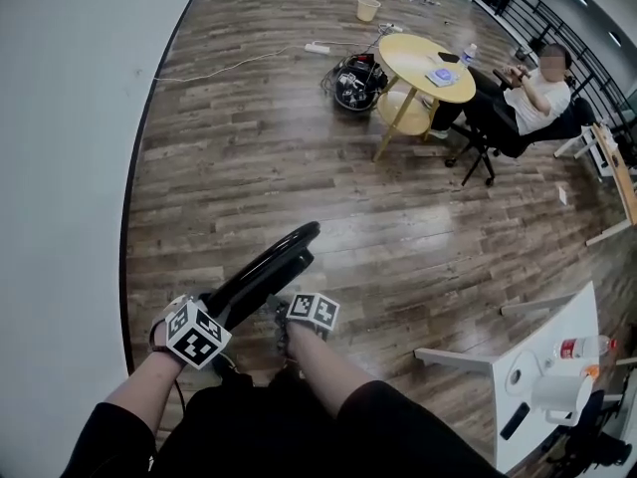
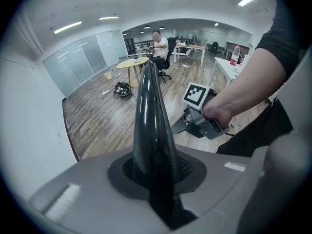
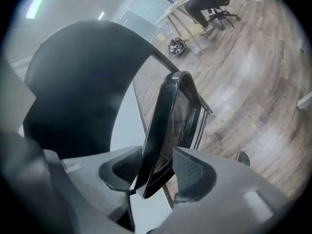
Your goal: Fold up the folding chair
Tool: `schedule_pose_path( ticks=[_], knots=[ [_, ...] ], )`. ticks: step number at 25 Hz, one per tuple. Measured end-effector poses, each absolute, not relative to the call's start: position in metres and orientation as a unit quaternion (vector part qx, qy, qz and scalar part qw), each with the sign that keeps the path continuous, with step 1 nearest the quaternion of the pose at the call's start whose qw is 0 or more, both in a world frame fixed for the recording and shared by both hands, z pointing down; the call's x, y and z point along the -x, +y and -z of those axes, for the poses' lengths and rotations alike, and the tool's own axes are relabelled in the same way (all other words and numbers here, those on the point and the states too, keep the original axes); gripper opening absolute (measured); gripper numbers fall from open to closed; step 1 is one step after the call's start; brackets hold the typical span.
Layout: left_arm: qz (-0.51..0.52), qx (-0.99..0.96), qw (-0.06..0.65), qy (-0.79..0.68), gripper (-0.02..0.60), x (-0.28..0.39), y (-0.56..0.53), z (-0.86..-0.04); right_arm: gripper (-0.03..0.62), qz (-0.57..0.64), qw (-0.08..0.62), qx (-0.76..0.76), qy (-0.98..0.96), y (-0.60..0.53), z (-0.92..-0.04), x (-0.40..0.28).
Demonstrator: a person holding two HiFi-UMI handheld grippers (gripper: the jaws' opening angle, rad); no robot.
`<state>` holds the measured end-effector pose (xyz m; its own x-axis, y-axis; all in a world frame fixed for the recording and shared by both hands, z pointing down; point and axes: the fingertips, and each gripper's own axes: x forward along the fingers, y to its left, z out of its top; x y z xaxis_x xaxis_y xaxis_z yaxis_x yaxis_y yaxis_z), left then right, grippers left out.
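Gripping backrest w/ your left gripper steadies chair; right gripper jaws clamp seat edge, prob. to swing it flat.

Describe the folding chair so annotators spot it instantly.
Follow the white wall down to the head view's bottom edge. The folding chair there is thin, glossy black, clamped by the left gripper and right gripper; the office chair beyond is wheeled and occupied.
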<state>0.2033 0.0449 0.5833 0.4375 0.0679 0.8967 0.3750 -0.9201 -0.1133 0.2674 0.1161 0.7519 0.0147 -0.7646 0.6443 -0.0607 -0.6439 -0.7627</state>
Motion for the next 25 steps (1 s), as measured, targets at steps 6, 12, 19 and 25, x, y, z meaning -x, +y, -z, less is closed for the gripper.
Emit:
schedule_pose_path(
  ticks=[6, 12, 19, 25],
  knots=[
    [0.514, 0.837, 0.148, -0.116, 0.089, -0.208, 0.033, -0.586, 0.186, 0.595, 0.269, 0.645, 0.398, 0.127, -0.705, -0.271],
    [0.503, 0.840, 0.162, -0.126, 0.092, -0.212, 0.027, -0.584, 0.186, 0.544, 0.293, 0.644, 0.451, 0.128, -0.649, -0.275],
    [0.500, 0.839, 0.165, -0.139, 0.086, -0.216, 0.025, -0.583, 0.186, 0.496, 0.243, 0.674, 0.490, 0.128, -0.605, -0.284],
    [0.499, 0.839, 0.161, -0.147, 0.083, -0.224, 0.021, -0.585, 0.186, 0.435, 0.161, 0.700, 0.542, 0.115, -0.549, -0.302]
  ],
)
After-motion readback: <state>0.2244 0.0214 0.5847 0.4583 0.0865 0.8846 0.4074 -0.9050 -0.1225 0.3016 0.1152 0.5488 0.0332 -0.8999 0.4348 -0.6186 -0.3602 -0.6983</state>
